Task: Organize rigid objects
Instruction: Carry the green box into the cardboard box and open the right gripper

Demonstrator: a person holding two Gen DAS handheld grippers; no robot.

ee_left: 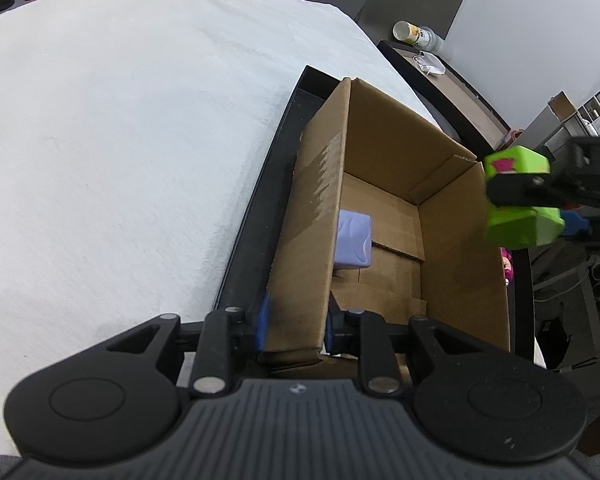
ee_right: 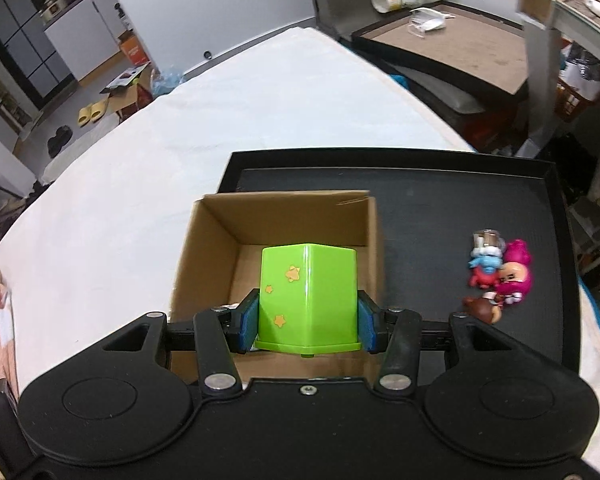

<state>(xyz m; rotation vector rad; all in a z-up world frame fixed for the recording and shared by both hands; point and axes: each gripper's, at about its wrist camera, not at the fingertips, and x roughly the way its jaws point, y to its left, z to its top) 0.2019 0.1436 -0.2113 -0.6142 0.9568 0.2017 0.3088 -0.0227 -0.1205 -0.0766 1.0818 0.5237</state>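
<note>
Right wrist view has the green block (ee_right: 308, 296), yellow stars on its side, clamped between the blue pads (ee_right: 248, 322) of the right gripper (ee_right: 307, 326), hanging tilted down over the open cardboard box (ee_right: 216, 248); the left gripper (ee_left: 296, 322) is pinched onto the box's near wall, angled down too; inside sits a lilac block (ee_left: 354, 246); box rests on a black tray (ee_right: 440, 204), little toy figures (ee_right: 500, 276) beside it; no readable writing.
</note>
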